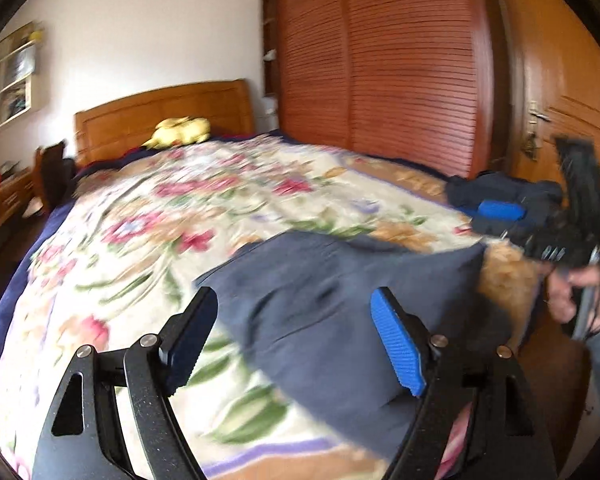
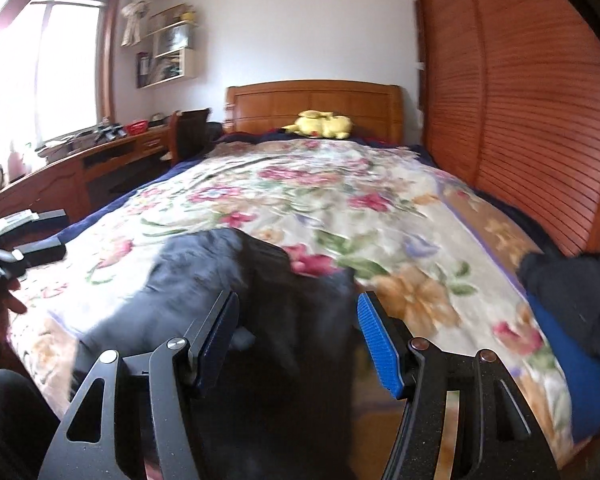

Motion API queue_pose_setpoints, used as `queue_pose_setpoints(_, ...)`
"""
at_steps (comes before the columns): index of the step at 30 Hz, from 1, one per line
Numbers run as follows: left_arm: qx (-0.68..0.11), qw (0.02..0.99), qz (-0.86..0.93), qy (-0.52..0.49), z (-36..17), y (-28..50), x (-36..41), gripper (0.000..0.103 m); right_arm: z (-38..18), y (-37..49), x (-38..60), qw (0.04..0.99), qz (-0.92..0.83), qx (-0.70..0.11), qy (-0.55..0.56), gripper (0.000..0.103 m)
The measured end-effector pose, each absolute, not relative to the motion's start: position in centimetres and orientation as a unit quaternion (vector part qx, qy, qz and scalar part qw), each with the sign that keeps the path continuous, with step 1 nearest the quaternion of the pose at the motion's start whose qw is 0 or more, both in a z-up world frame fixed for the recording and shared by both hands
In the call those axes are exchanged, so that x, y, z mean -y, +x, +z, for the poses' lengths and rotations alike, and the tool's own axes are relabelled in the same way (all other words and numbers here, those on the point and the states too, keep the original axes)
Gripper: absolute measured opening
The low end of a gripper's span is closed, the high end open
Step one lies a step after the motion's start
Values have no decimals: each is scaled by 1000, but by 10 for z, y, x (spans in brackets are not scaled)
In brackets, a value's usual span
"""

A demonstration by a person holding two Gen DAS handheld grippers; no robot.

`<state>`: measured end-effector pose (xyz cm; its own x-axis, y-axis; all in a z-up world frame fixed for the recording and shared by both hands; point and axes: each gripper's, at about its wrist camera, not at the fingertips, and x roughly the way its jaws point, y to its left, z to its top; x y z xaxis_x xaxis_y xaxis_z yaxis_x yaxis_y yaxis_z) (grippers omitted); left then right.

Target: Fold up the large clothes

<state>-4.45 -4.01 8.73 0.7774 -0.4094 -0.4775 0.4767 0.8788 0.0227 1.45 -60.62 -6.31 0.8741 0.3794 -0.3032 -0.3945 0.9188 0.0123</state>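
A dark navy garment (image 1: pixel 340 320) lies at the near end of the bed on the floral bedspread (image 1: pixel 188 216). My left gripper (image 1: pixel 296 320) is open just above it, with the cloth below its fingers. In the right wrist view the same garment (image 2: pixel 236 288) lies blurred under my right gripper (image 2: pixel 298 320), which is open with the cloth below its gap. The right gripper also shows at the right of the left wrist view (image 1: pixel 564 216).
A second dark pile with blue cloth (image 2: pixel 572 320) sits at the bed's right corner. A yellow plush toy (image 2: pixel 324 124) lies by the wooden headboard (image 2: pixel 312 104). A louvred wardrobe (image 2: pixel 520 120) stands right, a desk (image 2: pixel 60 168) left.
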Motion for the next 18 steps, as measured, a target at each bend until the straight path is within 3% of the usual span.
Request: queue_pose_setpoints(18,-265,949,-173,9,10,-17,-51,80,-54,109,538,923,234,-297,-75,64)
